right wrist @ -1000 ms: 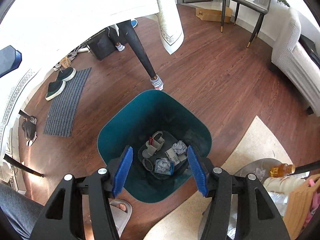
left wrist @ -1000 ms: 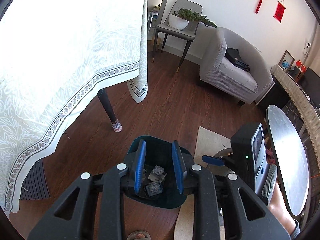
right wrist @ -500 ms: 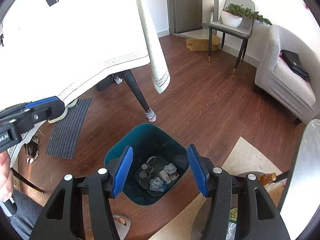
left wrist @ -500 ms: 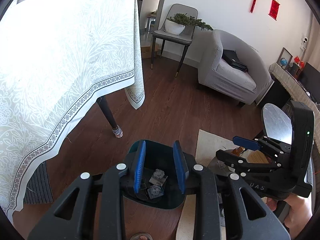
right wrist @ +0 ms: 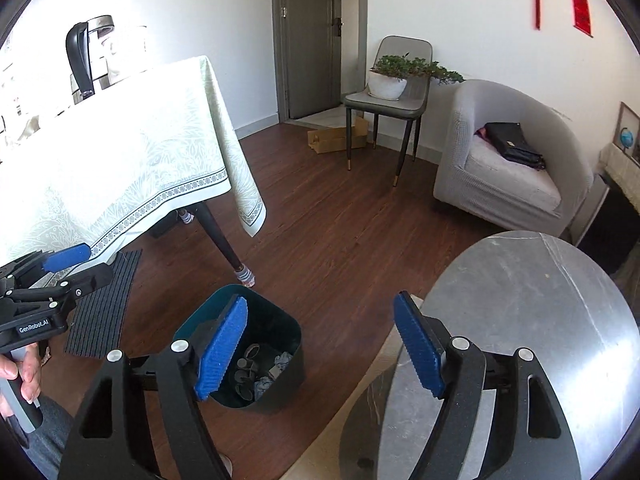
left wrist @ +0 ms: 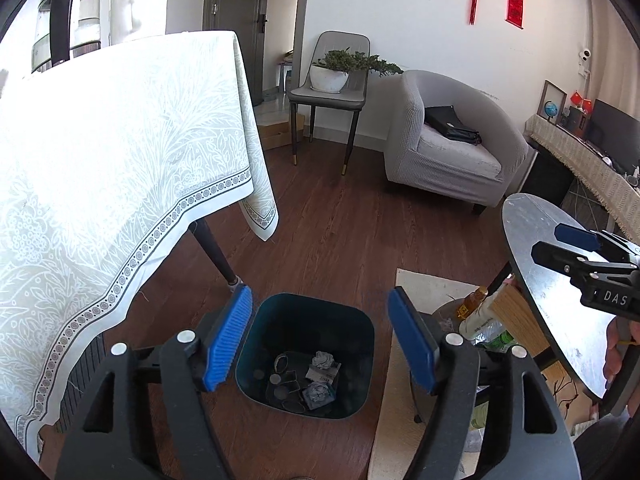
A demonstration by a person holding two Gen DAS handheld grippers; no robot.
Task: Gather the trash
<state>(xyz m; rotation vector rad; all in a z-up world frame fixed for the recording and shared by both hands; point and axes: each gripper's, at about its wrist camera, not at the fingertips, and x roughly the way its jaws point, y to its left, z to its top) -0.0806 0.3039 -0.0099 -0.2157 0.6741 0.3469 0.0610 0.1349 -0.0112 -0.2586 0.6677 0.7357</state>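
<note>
Both jaws had just been opening: left hand-held gripper [left wrist: 320, 340] wide and empty over the teal bin [left wrist: 306, 354], trash [left wrist: 308, 376] probably dropped inside, right hand-held gripper [right wrist: 320, 348] also wide and empty, between bin and round surface [right wrist: 560, 300].

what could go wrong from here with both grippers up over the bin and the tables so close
The right gripper, jaws just opened and empty, hangs at the round table's edge and could knock it. The left gripper, also just opened and empty, is beside the draped tablecloth; snagging it could disturb the kettle above. Bottles under the round table could tip.
</note>
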